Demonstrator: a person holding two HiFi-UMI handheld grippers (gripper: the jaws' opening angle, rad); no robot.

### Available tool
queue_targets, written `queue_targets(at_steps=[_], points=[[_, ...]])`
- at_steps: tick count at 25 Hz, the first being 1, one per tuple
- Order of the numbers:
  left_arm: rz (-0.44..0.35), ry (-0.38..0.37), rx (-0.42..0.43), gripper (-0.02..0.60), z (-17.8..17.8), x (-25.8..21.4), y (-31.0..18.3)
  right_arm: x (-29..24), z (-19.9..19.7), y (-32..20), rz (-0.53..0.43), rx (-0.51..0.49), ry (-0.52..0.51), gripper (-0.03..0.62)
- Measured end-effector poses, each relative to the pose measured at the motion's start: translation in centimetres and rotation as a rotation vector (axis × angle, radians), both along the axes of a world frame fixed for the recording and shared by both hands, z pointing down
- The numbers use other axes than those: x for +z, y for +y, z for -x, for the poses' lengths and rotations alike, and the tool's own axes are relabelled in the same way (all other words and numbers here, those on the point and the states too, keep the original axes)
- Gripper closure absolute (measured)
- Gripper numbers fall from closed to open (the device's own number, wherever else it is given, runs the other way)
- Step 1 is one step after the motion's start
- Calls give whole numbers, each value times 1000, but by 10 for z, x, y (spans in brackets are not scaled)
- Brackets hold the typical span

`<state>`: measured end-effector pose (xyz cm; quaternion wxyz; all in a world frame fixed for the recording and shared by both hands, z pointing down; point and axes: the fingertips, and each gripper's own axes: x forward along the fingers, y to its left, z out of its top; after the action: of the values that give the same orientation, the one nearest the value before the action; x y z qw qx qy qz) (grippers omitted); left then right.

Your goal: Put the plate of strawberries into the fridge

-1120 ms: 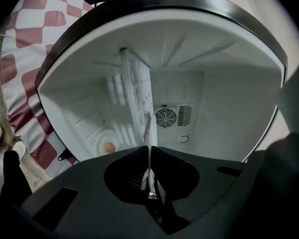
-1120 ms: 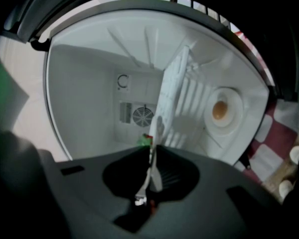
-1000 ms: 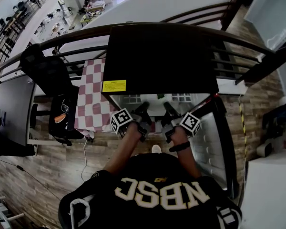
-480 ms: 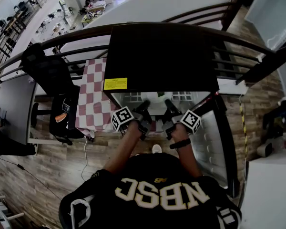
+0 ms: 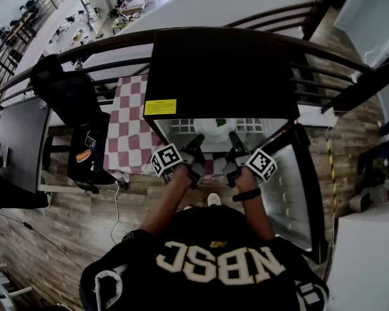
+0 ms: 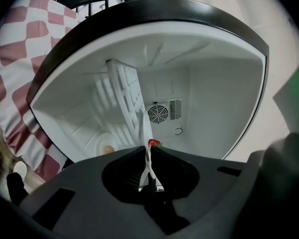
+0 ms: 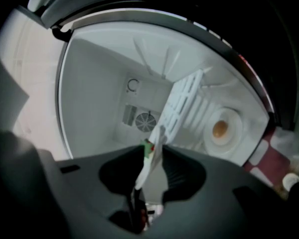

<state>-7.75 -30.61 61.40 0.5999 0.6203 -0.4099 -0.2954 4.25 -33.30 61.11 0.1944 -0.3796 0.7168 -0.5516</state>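
1. Open at the front of the fridge; bounded on the right by the swung-out door, standing beside the approach.
2. Split inside by a white grid shelf.
3. Occupied at the shelf's front middle by the plate of strawberries; free on bare grid to either side of it and behind, back to the fan grille.
4. Partly taken below the shelf by a small dish holding an orange item.
5. Hemmed in outside on the left by the checkered table; closed off behind the fridge by the railing.

plate in fridge | table left of fridge | fridge door at right
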Motion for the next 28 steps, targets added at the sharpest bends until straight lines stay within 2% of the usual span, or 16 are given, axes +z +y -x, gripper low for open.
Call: queue_targets(at_steps=[6,11,14,17,22,28], points=[[-75,-140,76,526,-9,-4,17,-2,-1,15,-67,-26,99,477],[-115,-145,72,514,-7,-10,21,-10,-1,22,-111,-28,113,476],[-141,-195,88,495,-5,-15,25,-15,-1,27,-152,-30,162,476],[-178,-311,114,491,-4,-16,33,-17,-2,32,-218,-42,267,476],[-250,-563,171,492,-6,-14,41,-24,1,36,-339,-72,485,476],[-336,-845,221,492,-13,-15,45,-24,5,46,-417,-103,666,476]])
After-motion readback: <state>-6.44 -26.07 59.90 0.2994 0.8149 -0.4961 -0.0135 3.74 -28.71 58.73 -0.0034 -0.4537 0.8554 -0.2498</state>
